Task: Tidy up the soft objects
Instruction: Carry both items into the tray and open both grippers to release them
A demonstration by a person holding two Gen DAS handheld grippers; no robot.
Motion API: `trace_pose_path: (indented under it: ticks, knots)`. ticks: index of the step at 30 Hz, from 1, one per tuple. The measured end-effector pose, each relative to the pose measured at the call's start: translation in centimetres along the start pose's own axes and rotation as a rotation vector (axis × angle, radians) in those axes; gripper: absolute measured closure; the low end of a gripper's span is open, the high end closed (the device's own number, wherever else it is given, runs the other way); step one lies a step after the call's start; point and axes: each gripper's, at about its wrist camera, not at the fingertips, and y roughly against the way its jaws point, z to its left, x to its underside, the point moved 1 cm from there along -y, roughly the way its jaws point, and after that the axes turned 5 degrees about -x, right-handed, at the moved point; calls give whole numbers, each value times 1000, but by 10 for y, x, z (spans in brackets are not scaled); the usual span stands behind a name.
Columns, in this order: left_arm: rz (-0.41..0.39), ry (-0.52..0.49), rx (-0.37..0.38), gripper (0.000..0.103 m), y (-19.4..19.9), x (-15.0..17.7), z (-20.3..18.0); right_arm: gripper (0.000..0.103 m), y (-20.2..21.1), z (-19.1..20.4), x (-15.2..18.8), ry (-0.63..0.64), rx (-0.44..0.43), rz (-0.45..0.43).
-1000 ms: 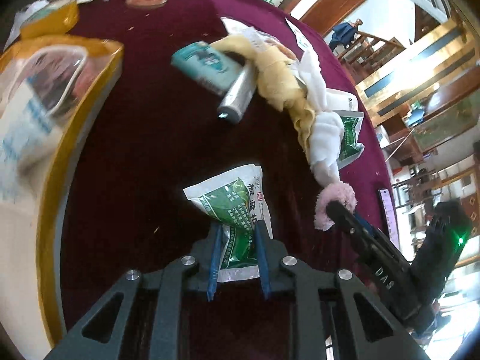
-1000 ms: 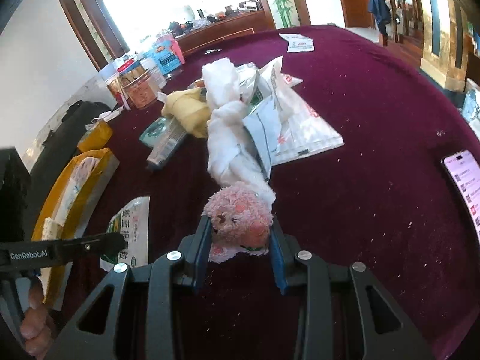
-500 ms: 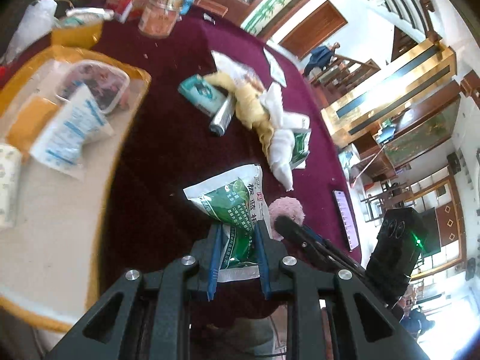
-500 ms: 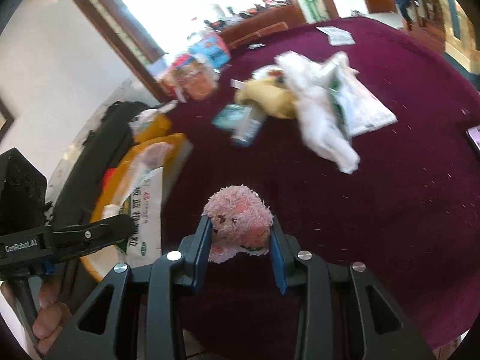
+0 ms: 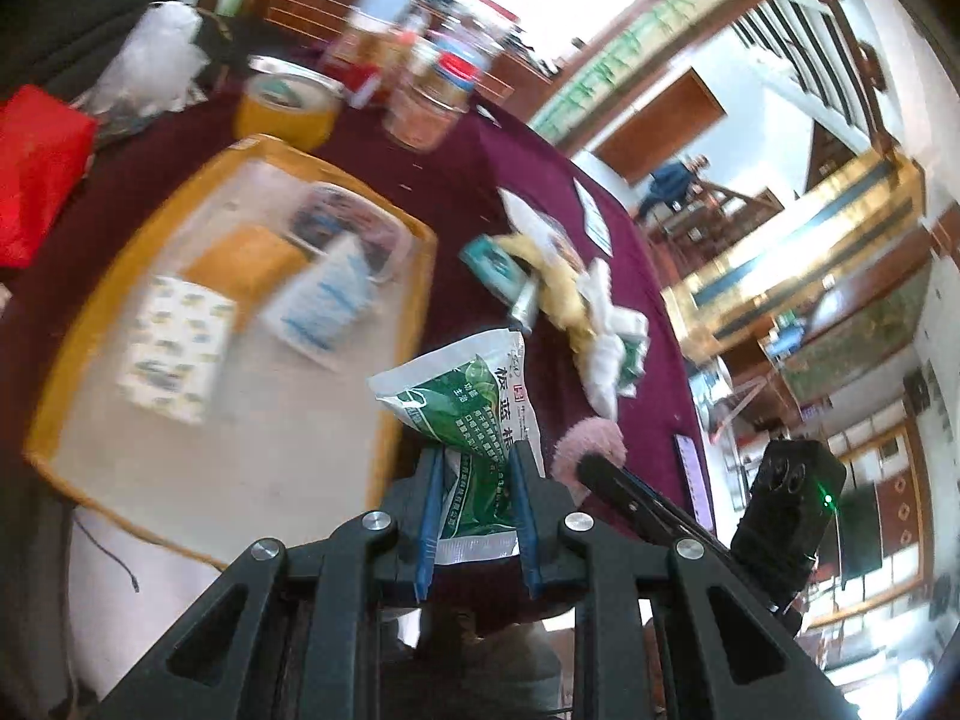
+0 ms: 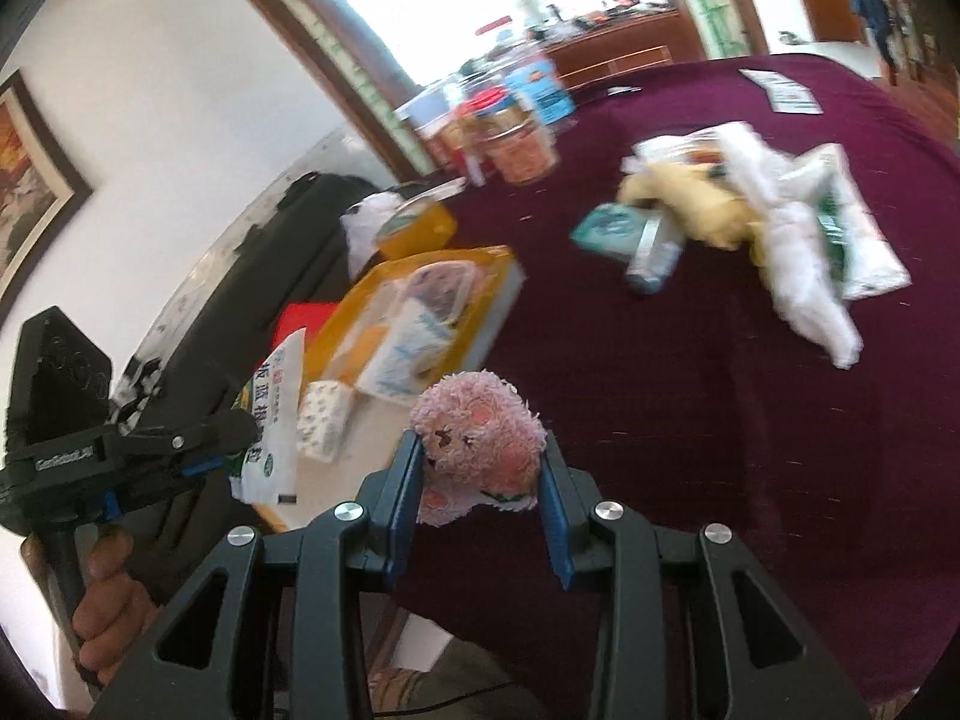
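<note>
Left gripper [image 5: 474, 504] jaws clamp a green sachet [image 5: 474, 420]; right gripper [image 6: 480, 498] jaws pinch a pink plush [image 6: 477, 438]. Both are held above the tabletop [image 6: 720, 420] edge, near the tray [image 5: 414, 324]. Risk: the slick sachet could slip out, or the plush could snag when let go.

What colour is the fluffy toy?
Pink. The plush toy shows best in the right wrist view, with darker pink patches.

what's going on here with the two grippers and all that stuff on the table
A person holds a gripper in each hand. The left gripper is shut on a green and white packet; the right gripper clamps a pink plush toy. Both are held above the yellow tray, where a few packets lie. More soft things remain on the maroon tablecloth.
</note>
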Motion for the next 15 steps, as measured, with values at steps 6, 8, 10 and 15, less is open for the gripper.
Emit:
trace_pose_path:
  ticks: [6,8,10,15]
  knots:
    - [-20,68,-57,82,15,-5,43,68,-32,37,-8,66,-70,61]
    - [-2,74,-81,82,12,-3,53,68,-47,51,-9,105,-92,84]
    - [23,82,-107,82,4,0,68,68,-61,62,-9,146,-70,100]
    - [79,76,-154,82,-12,3,86,68,-99,78,-19,213,-11,153]
